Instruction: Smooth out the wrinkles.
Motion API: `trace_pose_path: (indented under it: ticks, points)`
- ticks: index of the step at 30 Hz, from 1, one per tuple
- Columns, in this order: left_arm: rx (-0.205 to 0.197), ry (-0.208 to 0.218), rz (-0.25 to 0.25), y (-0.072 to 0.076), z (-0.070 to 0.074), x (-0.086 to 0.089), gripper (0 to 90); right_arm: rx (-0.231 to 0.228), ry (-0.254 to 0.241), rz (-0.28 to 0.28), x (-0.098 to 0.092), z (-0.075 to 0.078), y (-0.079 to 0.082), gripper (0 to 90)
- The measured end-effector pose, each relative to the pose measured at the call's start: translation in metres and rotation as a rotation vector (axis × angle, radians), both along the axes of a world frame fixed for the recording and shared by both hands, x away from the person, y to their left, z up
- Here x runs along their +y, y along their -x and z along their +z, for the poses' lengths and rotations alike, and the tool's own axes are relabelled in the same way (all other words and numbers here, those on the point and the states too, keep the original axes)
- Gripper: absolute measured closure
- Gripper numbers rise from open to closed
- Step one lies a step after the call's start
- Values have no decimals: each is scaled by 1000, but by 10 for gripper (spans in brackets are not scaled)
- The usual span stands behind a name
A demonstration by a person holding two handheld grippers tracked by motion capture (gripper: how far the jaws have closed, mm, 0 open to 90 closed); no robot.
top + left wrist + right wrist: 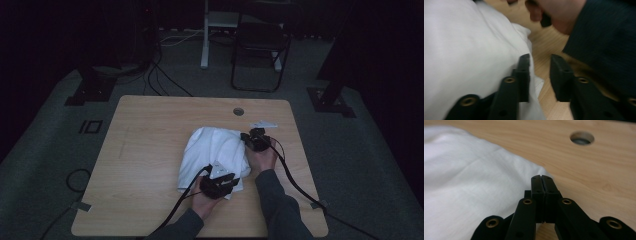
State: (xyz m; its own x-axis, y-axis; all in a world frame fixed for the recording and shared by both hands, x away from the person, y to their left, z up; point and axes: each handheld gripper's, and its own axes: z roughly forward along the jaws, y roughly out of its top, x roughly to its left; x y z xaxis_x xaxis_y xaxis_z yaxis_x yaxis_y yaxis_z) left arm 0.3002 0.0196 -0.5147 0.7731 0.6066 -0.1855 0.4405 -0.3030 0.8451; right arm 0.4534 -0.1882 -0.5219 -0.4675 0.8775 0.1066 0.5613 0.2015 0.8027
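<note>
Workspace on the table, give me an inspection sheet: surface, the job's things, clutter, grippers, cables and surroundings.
Surface: light wooden table with a round cable hole near its far edge.
Job's things: white cloth, folded, lying right of the table's middle.
Clutter: nothing seen.
Grippers: left gripper at the cloth's near edge, jaws apart, one over the cloth, one over bare wood, nothing pinched. Right gripper at the cloth's far right corner, jaws shut tight; whether cloth is caught between them cannot be told.
Cables: a black cable trails from each gripper off the near edge; more cables lie on the floor.
Surroundings: dark room, grey carpet, folding chair beyond the table.
</note>
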Motion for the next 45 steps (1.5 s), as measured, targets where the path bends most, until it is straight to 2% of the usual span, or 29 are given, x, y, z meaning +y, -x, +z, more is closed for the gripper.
trace_pose_path:
  ticks: [1,3,4,6,8,9,10,12,14,15,18,21,22,23,24,25,26,31,34,36,37,39,42,43,45]
  points:
    - [0,23,4,0,6,6,635,11,7,-1,0,-3,-3,882]
    - [-54,28,39,0,20,22,596,22,12,0,1,-5,-4,869]
    - [-74,27,73,-1,26,32,591,19,9,1,1,-4,-2,855]
    - [-72,75,144,-10,35,59,583,-4,0,12,3,2,6,840]
    - [-76,50,241,-20,37,82,582,-30,14,17,4,11,14,828]
    - [-62,40,258,-26,35,89,583,-41,21,11,4,15,17,808]
    - [-11,27,254,-35,31,97,577,-48,18,9,4,19,20,762]
    - [44,16,282,-48,19,107,576,-70,-3,5,5,28,29,658]
    - [70,19,281,-51,12,108,576,-110,-10,-13,8,35,43,574]
    - [64,15,276,-50,10,107,576,-131,-23,-17,10,38,51,547]
    - [44,17,275,-48,10,105,564,-183,-32,40,21,41,78,502]
    - [35,13,277,-48,11,104,556,-148,24,96,36,29,95,491]
    - [34,11,276,-48,11,104,553,-134,44,97,39,23,95,503]
    - [32,11,278,-47,11,104,551,-119,56,99,41,17,94,558]
    - [33,11,278,-47,10,104,544,-92,64,109,41,13,90,714]
    - [32,9,275,-46,10,103,538,-76,61,121,40,10,87,826]
    - [27,5,276,-46,9,103,535,-76,60,116,38,9,86,891]
    - [29,7,276,-46,7,103,524,-136,85,86,22,24,94,900]
    - [31,7,269,-45,5,102,515,-153,88,48,9,27,97,900]
    - [29,2,275,-44,4,101,510,-124,93,39,3,24,94,899]
    - [28,2,279,-44,3,102,507,-117,129,21,2,19,92,899]
    - [29,14,274,-43,2,103,504,-88,123,26,2,11,88,900]
    - [24,2,274,-41,1,104,493,-74,129,29,5,5,86,899]
    - [28,2,273,-40,0,104,491,-57,156,42,11,-1,83,899]
    - [27,4,276,-38,-3,105,485,-35,161,51,14,-6,78,898]
